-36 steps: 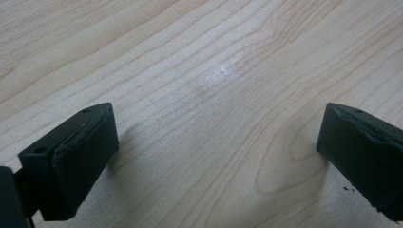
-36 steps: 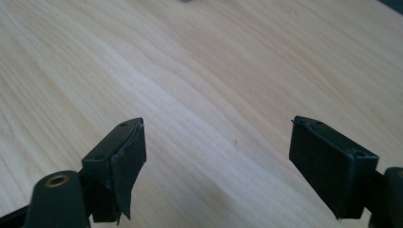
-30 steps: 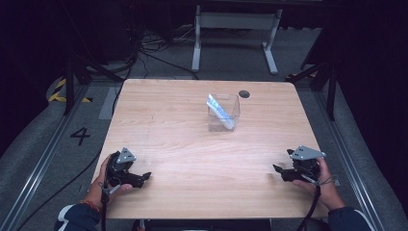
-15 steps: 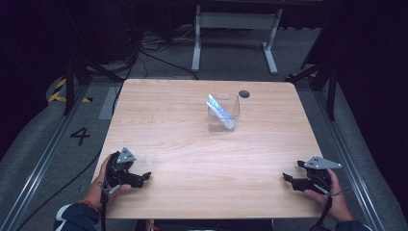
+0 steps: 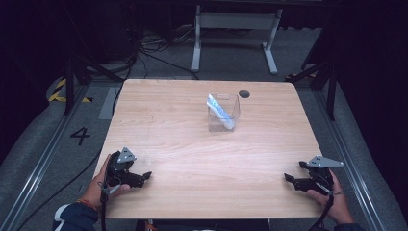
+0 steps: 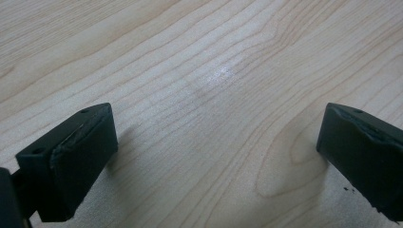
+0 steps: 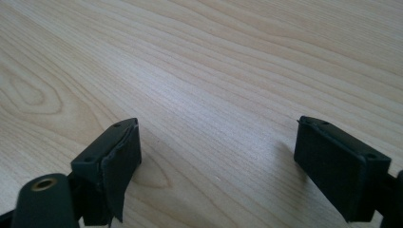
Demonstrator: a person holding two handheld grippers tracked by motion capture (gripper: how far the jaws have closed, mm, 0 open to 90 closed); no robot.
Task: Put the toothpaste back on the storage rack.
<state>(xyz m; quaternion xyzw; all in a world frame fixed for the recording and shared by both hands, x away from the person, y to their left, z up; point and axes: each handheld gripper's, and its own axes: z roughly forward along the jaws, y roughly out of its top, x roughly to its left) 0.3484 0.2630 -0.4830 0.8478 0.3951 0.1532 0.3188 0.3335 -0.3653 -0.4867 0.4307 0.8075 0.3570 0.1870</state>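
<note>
**Both grippers parked at the near edge, clear box untouched at mid-table**

Right gripper (image 5: 294, 180), item one: shifted outward and toward the near right corner since the earlier high-view frames, its jaws having just been opening, with nothing between them. Left gripper (image 5: 139, 176): unchanged place, near left corner.

High view. Clear box (image 5: 223, 113) stands on the table (image 5: 168, 120), far of centre, just near of a dark round hole (image 5: 244, 93). Inside it a white-and-blue packet (image 5: 220, 110) leans, long axis tilted from upper left down to lower right. Both grippers lie well apart from the box, on its near side, left and right; neither looks clearly nearer. Any reach runs forward and inward to the box.

Left gripper view. Jaws spread wide, empty, bare wood grain between the pads (image 6: 81, 156).

Right gripper view. Jaws spread wide, empty, over bare wood; one pad (image 7: 121, 164) shows a frayed edge.
</note>
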